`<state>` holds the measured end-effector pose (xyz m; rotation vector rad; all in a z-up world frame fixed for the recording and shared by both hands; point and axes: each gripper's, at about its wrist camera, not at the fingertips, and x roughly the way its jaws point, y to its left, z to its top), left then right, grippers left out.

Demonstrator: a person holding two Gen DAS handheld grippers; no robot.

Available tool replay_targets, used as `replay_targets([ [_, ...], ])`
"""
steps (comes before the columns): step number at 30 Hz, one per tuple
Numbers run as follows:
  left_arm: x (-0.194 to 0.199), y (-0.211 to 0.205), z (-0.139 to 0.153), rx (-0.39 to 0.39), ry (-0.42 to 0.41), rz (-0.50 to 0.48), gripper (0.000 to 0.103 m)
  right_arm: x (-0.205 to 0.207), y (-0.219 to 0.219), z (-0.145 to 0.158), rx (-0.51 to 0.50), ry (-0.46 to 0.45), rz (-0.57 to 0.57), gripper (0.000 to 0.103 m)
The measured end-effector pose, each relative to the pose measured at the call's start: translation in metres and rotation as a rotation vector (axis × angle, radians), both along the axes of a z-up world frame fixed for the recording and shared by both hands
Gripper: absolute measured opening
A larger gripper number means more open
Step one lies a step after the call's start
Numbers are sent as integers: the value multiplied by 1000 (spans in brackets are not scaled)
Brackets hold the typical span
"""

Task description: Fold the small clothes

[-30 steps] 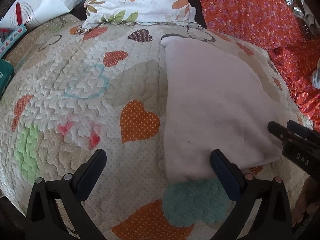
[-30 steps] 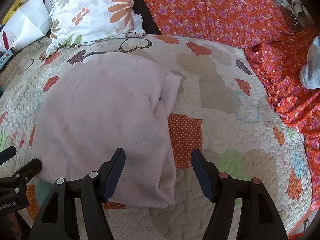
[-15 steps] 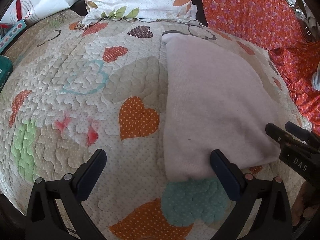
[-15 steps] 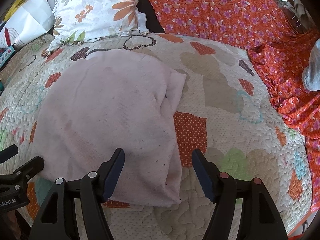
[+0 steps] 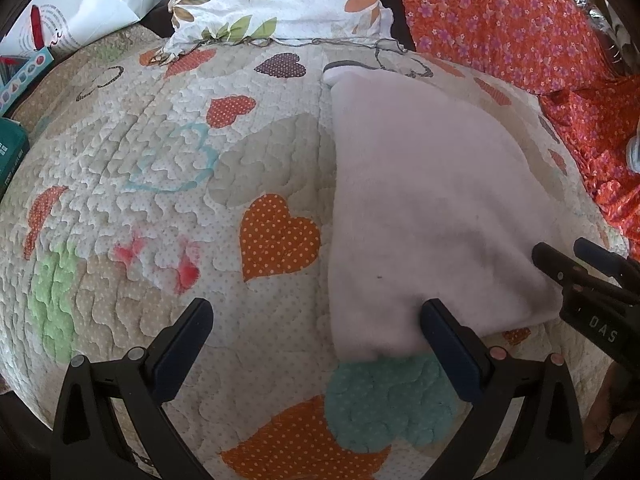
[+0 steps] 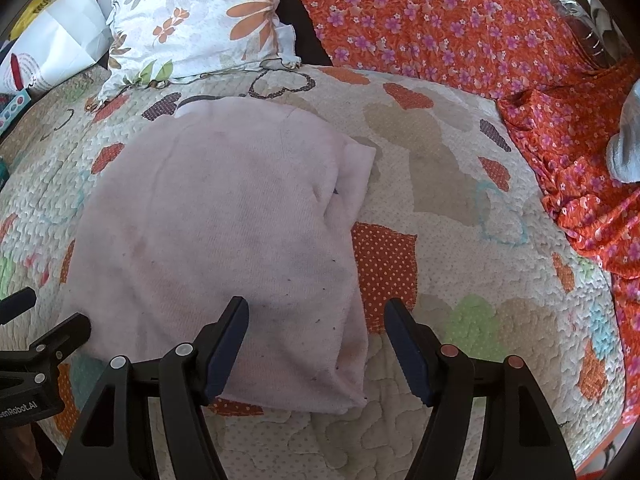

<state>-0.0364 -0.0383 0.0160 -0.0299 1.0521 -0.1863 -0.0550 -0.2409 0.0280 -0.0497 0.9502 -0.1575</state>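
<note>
A pale pink garment [image 5: 432, 208] lies flat on the heart-patterned quilt [image 5: 160, 184], with a folded flap at its right side in the right wrist view [image 6: 224, 232]. My left gripper [image 5: 316, 324] is open and empty, hovering over the garment's near left corner, its right finger [image 5: 448, 336] above the cloth. My right gripper [image 6: 316, 328] is open and empty above the garment's near right corner. It also shows at the right edge of the left wrist view [image 5: 580, 264].
A floral pillow [image 6: 192, 20] and an orange flowered sheet [image 6: 460, 20] lie at the back. White paper bags [image 5: 76, 12] and boxes [image 5: 12, 152] sit far left. A grey item [image 6: 628, 140] rests on the sheet at right.
Both grippers have edged slightly nearer the garment. The garment has not moved and both grippers stay open.
</note>
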Motion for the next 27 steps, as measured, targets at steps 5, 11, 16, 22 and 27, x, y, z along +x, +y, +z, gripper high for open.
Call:
replay_targets([
  [5, 1, 0, -1, -4, 6, 0, 103, -1, 7, 0, -27, -10, 14, 75],
  [11, 1, 2, -3, -18, 20, 6, 103, -1, 8, 0, -40, -14, 17, 76],
  [16, 0, 2, -3, -22, 22, 7, 103, -2, 7, 1, -38, -15, 10, 76],
  [22, 0, 1, -3, -27, 25, 6, 103, -3, 6, 1, -41, -17, 12, 77],
  [27, -1, 1, -3, -31, 26, 7, 103, -3, 8, 1, -46, -18, 18, 77],
])
